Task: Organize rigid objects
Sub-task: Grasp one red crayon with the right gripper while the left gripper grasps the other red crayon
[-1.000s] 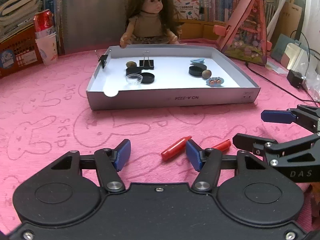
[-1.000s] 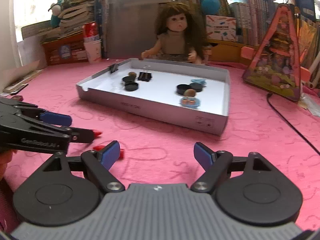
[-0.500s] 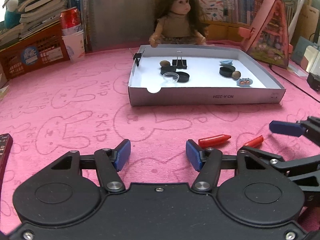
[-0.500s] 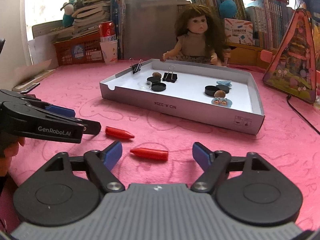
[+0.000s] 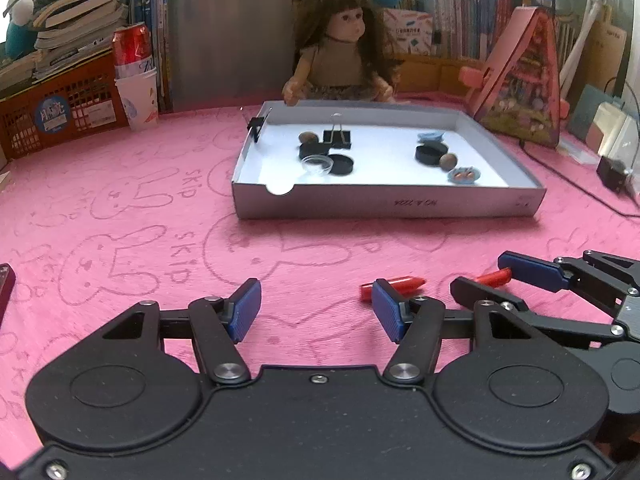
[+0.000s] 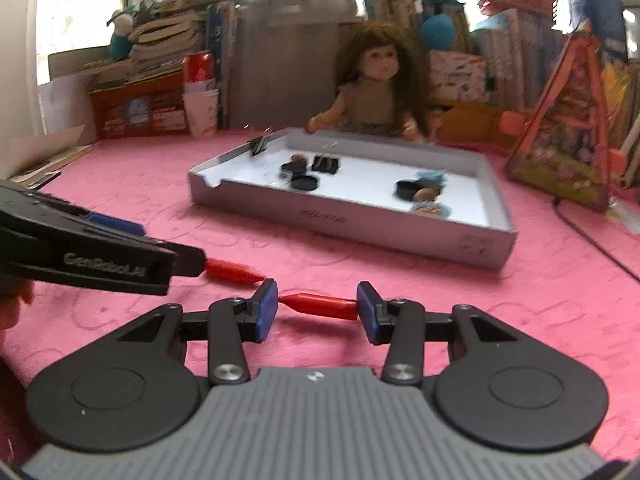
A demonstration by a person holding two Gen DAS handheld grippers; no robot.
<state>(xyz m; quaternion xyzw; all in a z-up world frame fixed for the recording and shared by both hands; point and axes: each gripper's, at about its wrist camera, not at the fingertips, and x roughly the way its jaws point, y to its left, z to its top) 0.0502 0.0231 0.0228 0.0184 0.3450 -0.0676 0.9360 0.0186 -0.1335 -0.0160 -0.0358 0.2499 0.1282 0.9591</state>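
Your right gripper [image 6: 317, 313] sits low over the pink table [image 6: 520, 300], its fingers [image 6: 267, 309] partly closed around a red crayon [image 6: 320, 306] lying crosswise between them, touching or nearly touching both pads. Your left gripper [image 5: 316, 312] has its fingers wide apart and empty. A second red crayon [image 5: 394, 285] lies at its 1 o'clock, and the gray tray [image 5: 384, 204] of small items rests at 12 o'clock.

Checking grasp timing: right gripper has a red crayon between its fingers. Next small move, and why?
Probably shut the right gripper on the red crayon. It lies crosswise between the blue pads, tip near one, butt near the other, on the pink cloth, with no clear squeeze visible yet. The left gripper is open beside the second crayon.
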